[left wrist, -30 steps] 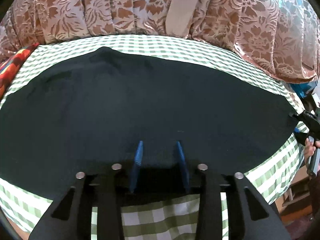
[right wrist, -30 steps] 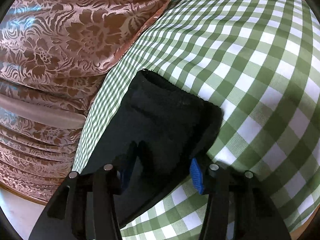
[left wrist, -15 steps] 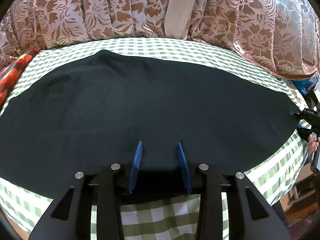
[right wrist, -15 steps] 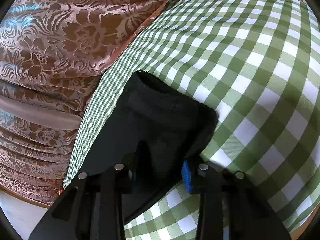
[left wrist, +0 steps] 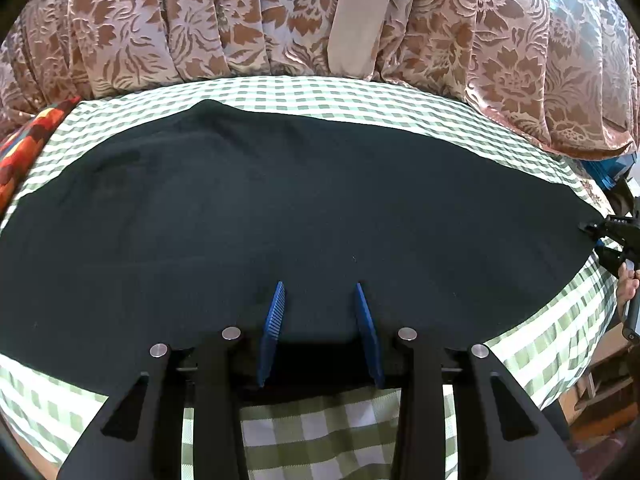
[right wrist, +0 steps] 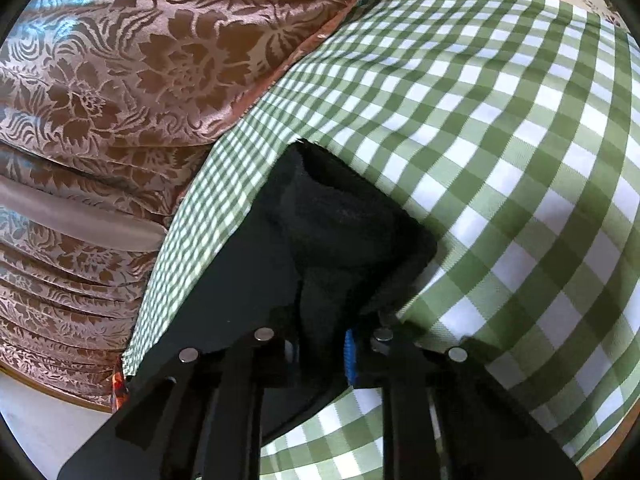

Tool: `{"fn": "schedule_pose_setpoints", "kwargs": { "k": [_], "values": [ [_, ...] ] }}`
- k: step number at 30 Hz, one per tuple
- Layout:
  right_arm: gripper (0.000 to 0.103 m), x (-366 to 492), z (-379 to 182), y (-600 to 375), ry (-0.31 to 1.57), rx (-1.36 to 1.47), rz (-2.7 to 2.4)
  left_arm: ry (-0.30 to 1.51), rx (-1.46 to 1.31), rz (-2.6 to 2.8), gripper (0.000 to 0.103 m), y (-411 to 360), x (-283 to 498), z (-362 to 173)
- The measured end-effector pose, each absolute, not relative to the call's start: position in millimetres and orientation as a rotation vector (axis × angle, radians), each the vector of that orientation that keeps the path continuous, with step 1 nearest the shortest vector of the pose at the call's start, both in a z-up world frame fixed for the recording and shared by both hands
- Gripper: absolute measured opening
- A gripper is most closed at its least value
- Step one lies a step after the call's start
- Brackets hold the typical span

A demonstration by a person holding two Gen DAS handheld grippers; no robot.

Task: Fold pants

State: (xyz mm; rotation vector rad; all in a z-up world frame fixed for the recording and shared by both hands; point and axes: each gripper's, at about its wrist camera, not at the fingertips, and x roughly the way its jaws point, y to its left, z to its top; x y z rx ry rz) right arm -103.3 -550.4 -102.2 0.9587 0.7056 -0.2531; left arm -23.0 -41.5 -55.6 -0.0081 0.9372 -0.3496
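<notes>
A green-checked cloth (left wrist: 320, 432) covers the table in front of a brown floral curtain (left wrist: 200, 20). Black pants (left wrist: 300, 208) lie flat along it. The left gripper (left wrist: 320, 300) rests at their near edge, blue pads partly spread over the fabric. The right gripper (right wrist: 320, 350) is closing, pinching a bunched end of the pants.

Surface: covered in green-and-white checked cloth (left wrist: 328, 94), hanging over the near edge under the left gripper (left wrist: 320, 300). On it: black pants (left wrist: 280, 208), spread flat ahead of that gripper; one end bunched at the right gripper (right wrist: 320, 344), whose jaws are closing on it
</notes>
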Motion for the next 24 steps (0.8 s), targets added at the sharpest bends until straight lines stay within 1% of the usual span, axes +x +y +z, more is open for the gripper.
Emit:
{"fn": "schedule_pose_setpoints", "kwargs": {
  "k": [10, 17, 24],
  "values": [
    [0.014, -96, -78, -540, 0.675, 0.917, -0.21, 0.944, -0.03, -0.362, 0.035, -40, -23, -54],
    [0.014, -74, -31, -488, 0.649, 0.772, -0.051, 0.984, -0.227, -0.41, 0.035, -17, -14, -51],
    [0.014, -50, -9, -428, 0.665, 0.68, 0.1, 0.973, -0.416, -0.454, 0.035, 12, -6, -41]
  ]
}}
